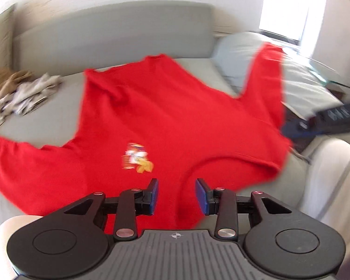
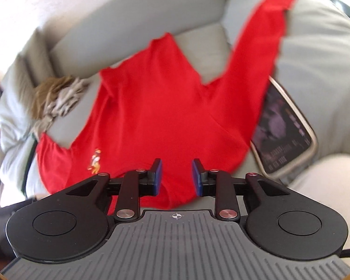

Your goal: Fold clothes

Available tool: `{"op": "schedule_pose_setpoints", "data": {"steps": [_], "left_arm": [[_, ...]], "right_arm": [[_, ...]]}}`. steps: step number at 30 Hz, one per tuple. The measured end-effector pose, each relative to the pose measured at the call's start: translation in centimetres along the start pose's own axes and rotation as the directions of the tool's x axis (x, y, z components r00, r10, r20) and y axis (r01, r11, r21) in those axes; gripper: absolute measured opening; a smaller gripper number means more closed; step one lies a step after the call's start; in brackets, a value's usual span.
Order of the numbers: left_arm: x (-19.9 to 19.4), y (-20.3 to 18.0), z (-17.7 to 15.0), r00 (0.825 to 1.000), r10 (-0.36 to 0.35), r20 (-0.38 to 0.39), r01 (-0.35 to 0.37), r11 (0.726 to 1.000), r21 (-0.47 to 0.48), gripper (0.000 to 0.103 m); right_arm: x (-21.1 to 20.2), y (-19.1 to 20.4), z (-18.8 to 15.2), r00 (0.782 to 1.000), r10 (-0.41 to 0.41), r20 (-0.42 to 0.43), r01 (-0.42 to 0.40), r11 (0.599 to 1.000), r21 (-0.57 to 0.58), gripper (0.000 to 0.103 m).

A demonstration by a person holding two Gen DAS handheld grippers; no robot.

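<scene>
Red long-sleeved shirt [image 1: 165,116] lying spread, front up, on grey sofa [image 1: 119,30], sleeves splayed, ready for folding. Left claw [image 1: 176,196] and right claw [image 2: 176,177] both hovering released above collar end, gripping nothing. Crumpled beige clothes [image 1: 28,91] waiting nearby.

We see each gripper [image 1: 176,194] [image 2: 176,177]: black linkage arms, silver screws, blue pads [image 1: 199,192], ribbed grey housing with crosshair mark.

Domestic living room: a grey upholstered sofa [image 1: 109,30] with cushions [image 1: 240,53], a bright window [image 1: 284,7], and a heap of laundry [image 1: 25,93] on the seat.
</scene>
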State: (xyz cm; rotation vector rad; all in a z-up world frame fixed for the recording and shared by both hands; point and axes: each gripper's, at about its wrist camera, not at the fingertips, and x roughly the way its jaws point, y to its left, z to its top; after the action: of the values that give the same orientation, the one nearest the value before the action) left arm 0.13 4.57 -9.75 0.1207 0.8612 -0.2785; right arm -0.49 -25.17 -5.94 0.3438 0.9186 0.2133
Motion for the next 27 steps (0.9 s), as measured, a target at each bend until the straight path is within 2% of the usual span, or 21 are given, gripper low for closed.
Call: {"op": "schedule_pose_setpoints", "data": {"steps": [1, 3, 5, 9, 10, 11, 12, 14, 16, 17, 18, 22, 24, 27], "left_arm": [[1.0, 0.3, 0.2, 0.999, 0.033, -0.018, -0.033, 0.999, -0.028, 0.021], [2.5, 0.6, -0.2, 0.996, 0.038, -0.082, -0.044, 0.997, -0.069, 0.016], [2.4, 0.3, -0.7, 0.995, 0.028, -0.094, -0.033, 0.998, -0.056, 0.015], [1.4, -0.8, -1.4, 0.978, -0.012, -0.209, 0.021, 0.999, 0.043, 0.012], [1.1, -0.6, -1.3, 0.972, -0.032, -0.231, 0.043, 0.998, 0.040, 0.012], [0.5, 0.2, -1.0, 0.972, -0.063, -0.228, 0.066, 0.998, 0.005, 0.013], [-0.4, 1.1, -0.6, 0.974, -0.093, -0.207, 0.086, 0.995, -0.042, 0.019], [-2.2, 2.8, 0.8, 0.982, -0.121, -0.144, 0.106, 0.988, -0.112, 0.023], [-4.1, 4.4, 2.6, 0.993, -0.104, -0.063, 0.094, 0.984, -0.152, 0.029], [-5.2, 5.1, 3.7, 0.996, -0.089, -0.014, 0.086, 0.982, -0.170, 0.032], [-6.0, 5.9, 4.8, 0.996, -0.079, 0.033, 0.084, 0.979, -0.186, 0.037], [-8.0, 9.0, 8.8, 0.981, -0.052, 0.188, 0.096, 0.967, -0.236, 0.045], [-7.8, 10.5, 10.5, 0.974, -0.030, 0.225, 0.090, 0.961, -0.260, 0.045], [-5.4, 12.8, 12.6, 0.976, 0.020, 0.217, 0.049, 0.950, -0.308, 0.044]], "right_arm": [[0.8, 0.5, 0.1, 1.000, -0.007, -0.010, 0.006, 1.000, -0.030, 0.020], [2.6, 1.4, 0.1, 0.999, -0.028, -0.040, 0.024, 0.996, -0.084, 0.019], [4.4, 1.8, -0.8, 0.992, -0.073, -0.102, 0.056, 0.986, -0.155, 0.020], [4.5, 1.8, -2.8, 0.978, -0.092, -0.189, 0.052, 0.976, -0.210, 0.024], [4.2, 1.8, -2.8, 0.971, -0.095, -0.220, 0.050, 0.978, -0.203, 0.026], [3.9, 1.7, -2.6, 0.962, -0.095, -0.255, 0.047, 0.981, -0.187, 0.032], [3.5, 1.5, -2.1, 0.957, -0.085, -0.278, 0.041, 0.986, -0.159, 0.033], [1.7, 1.5, -0.6, 0.969, -0.044, -0.243, 0.015, 0.993, -0.120, 0.036], [-0.6, 2.0, 1.3, 0.985, -0.003, -0.172, -0.017, 0.993, -0.113, 0.049], [-1.9, 2.5, 2.5, 0.992, 0.018, -0.125, -0.033, 0.992, -0.122, 0.059], [-3.2, 3.0, 3.8, 0.996, 0.041, -0.078, -0.051, 0.990, -0.132, 0.064], [-7.0, 4.9, 9.1, 0.990, 0.121, 0.066, -0.109, 0.982, -0.155, 0.067], [-7.7, 5.7, 11.3, 0.986, 0.124, 0.115, -0.103, 0.979, -0.174, 0.074], [-6.8, 6.5, 14.2, 0.982, 0.116, 0.146, -0.086, 0.976, -0.198, 0.075]]}}
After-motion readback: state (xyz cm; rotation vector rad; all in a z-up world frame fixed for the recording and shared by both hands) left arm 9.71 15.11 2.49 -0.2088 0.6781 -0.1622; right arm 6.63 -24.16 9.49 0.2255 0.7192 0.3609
